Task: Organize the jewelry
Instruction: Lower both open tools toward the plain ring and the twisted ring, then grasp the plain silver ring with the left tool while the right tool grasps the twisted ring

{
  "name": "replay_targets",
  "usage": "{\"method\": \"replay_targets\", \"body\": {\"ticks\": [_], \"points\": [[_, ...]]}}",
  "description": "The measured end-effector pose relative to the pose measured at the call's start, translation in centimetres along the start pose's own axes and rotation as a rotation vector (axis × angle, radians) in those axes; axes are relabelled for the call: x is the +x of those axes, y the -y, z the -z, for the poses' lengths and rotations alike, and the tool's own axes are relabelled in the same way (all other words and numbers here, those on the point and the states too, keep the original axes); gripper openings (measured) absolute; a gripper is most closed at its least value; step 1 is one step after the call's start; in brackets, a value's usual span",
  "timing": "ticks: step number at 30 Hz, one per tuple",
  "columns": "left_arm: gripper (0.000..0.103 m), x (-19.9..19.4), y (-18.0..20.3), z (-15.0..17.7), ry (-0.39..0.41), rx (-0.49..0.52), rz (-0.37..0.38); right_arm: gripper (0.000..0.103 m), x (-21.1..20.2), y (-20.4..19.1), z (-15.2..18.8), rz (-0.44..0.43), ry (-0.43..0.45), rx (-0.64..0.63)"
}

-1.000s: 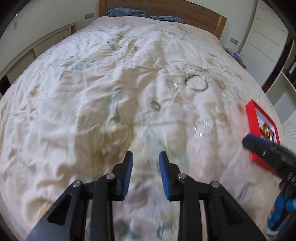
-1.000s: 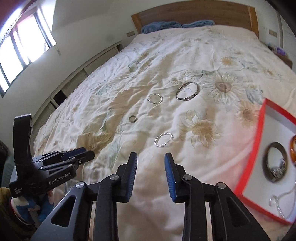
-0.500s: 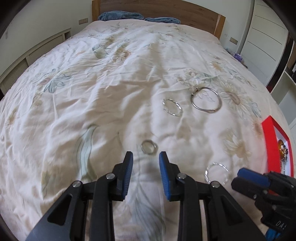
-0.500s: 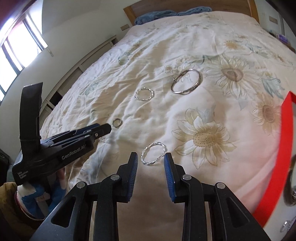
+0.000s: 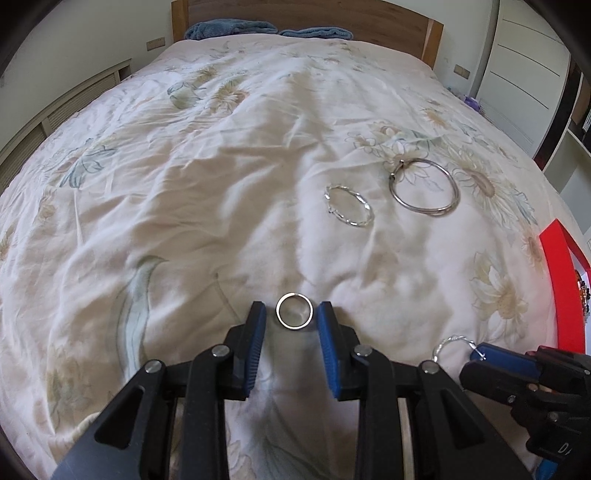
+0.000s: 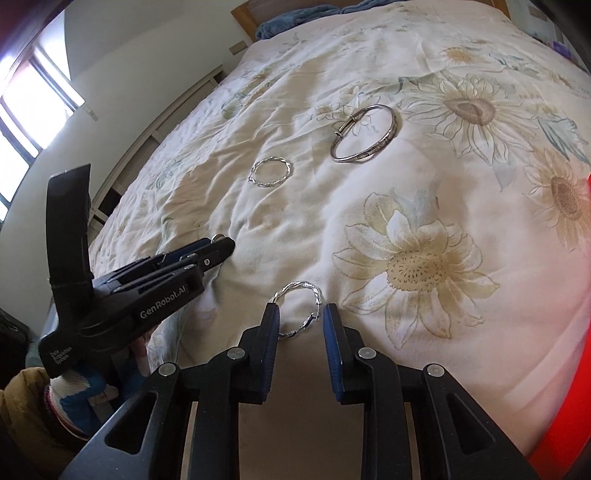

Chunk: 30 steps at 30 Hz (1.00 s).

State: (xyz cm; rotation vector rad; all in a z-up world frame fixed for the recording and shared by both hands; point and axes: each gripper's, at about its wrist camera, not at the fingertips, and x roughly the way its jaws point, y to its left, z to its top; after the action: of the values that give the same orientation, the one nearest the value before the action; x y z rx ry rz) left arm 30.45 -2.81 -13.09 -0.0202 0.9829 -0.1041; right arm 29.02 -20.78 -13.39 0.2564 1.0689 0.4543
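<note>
A small silver ring lies on the floral bedspread between the blue pads of my left gripper; the pads stand apart from it, so the gripper is open. A twisted silver hoop lies between the pads of my right gripper, whose jaws are closing; the left pad is at the hoop's edge and the right pad is clear of it. In the left wrist view that hoop sits at the right gripper's tip. The left gripper shows at the left of the right wrist view.
A second twisted hoop and a large silver bangle lie farther up the bed. A red jewelry box sits at the right edge. Blue pillows and a wooden headboard are at the far end.
Both grippers came down and forward onto the bedspread. The small ring now lies between the left pads and the twisted hoop between the right pads. The right jaws narrowed.
</note>
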Motion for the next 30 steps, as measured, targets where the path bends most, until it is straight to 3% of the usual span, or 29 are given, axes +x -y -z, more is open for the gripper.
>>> {"method": "replay_targets", "body": {"ticks": [5, 10, 17, 30], "points": [[0.027, 0.3, -0.1, 0.2, 0.014, 0.003, 0.013, 0.022, 0.6, 0.4, 0.1, -0.007, 0.007, 0.015], [0.019, 0.3, -0.6, 0.4, 0.024, -0.011, 0.035, 0.016, 1.3, 0.5, -0.1, 0.003, 0.009, 0.009], [0.018, -0.1, -0.6, 0.4, 0.03, -0.022, 0.052, 0.009, 1.3, 0.3, 0.0, 0.018, 0.012, -0.001], [0.018, -3.3, -1.5, 1.1, 0.035, -0.047, 0.063, 0.006, -1.2, -1.1, 1.1, 0.056, 0.025, -0.025]]}}
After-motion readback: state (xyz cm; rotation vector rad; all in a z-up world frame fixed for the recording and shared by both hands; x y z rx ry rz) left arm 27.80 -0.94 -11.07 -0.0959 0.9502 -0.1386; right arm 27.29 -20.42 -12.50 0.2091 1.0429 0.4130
